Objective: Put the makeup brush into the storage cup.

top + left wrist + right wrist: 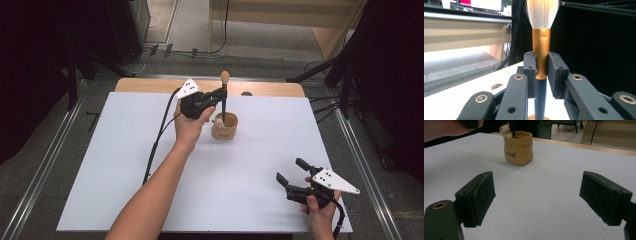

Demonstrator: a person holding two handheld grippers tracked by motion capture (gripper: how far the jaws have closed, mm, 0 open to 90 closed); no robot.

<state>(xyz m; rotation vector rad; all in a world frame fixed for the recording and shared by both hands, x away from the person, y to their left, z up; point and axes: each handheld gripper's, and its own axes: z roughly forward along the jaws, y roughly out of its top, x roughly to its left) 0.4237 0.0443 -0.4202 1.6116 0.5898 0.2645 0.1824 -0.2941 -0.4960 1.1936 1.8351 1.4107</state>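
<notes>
A makeup brush [224, 97] with a dark handle, gold ferrule [541, 53] and pale bristles stands upright, its lower end inside a small tan pot [224, 128]. My left gripper [220, 94] is shut on the brush just at the ferrule's lower end, above the pot. In the right gripper view the pot [518, 148] looks like a little sack with a small white figure on its rim, and the dark handle rises out of it. My right gripper [291, 170] rests low at the table's near right, jaws wide apart, nothing between them.
A white sheet [125, 165] covers the wooden table [270, 89]. Dark stands and cables lie on the floor beyond the far edge and at both sides.
</notes>
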